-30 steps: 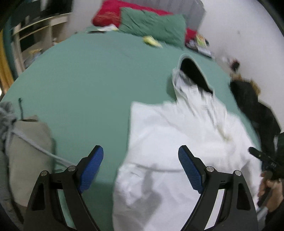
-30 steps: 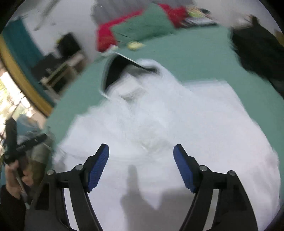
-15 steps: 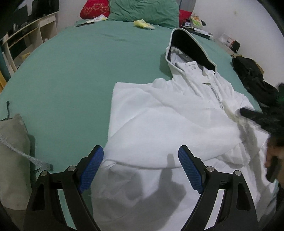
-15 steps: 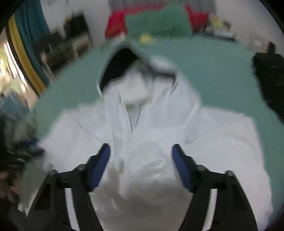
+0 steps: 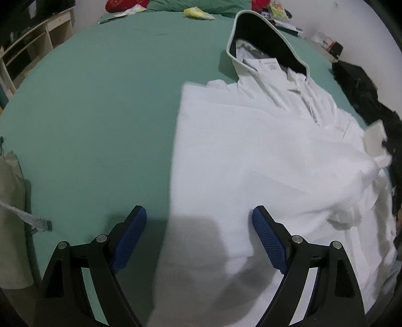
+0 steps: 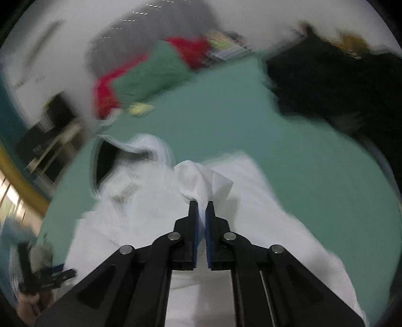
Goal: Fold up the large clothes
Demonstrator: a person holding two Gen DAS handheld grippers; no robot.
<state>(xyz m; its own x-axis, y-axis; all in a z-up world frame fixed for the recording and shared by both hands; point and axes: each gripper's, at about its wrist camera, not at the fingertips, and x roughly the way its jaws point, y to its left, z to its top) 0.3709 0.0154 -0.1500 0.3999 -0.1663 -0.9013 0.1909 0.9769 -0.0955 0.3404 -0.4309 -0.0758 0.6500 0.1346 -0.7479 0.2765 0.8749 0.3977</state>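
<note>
A white hoodie (image 5: 251, 156) with a dark-lined hood (image 5: 263, 37) lies spread on the green bed (image 5: 100, 100). My left gripper (image 5: 198, 234) is open and empty, low over the hoodie's near left edge. My right gripper (image 6: 201, 208) is shut on a bunched fold of the white hoodie (image 6: 203, 181), a sleeve end by its look, and holds it lifted above the garment. The hood (image 6: 105, 161) lies to the left in the blurred right wrist view.
Black clothing (image 5: 364, 100) lies at the bed's right side. A beige bag with a grey cord (image 5: 12, 213) lies at the left. Green and red pillows (image 6: 150, 73) and a yellow item (image 5: 198, 12) are at the head. Shelves (image 5: 30, 42) stand left.
My right gripper was open over the hoodie; now it is shut on a fold of it and has lifted it. My left gripper has come lower toward the near left edge.
</note>
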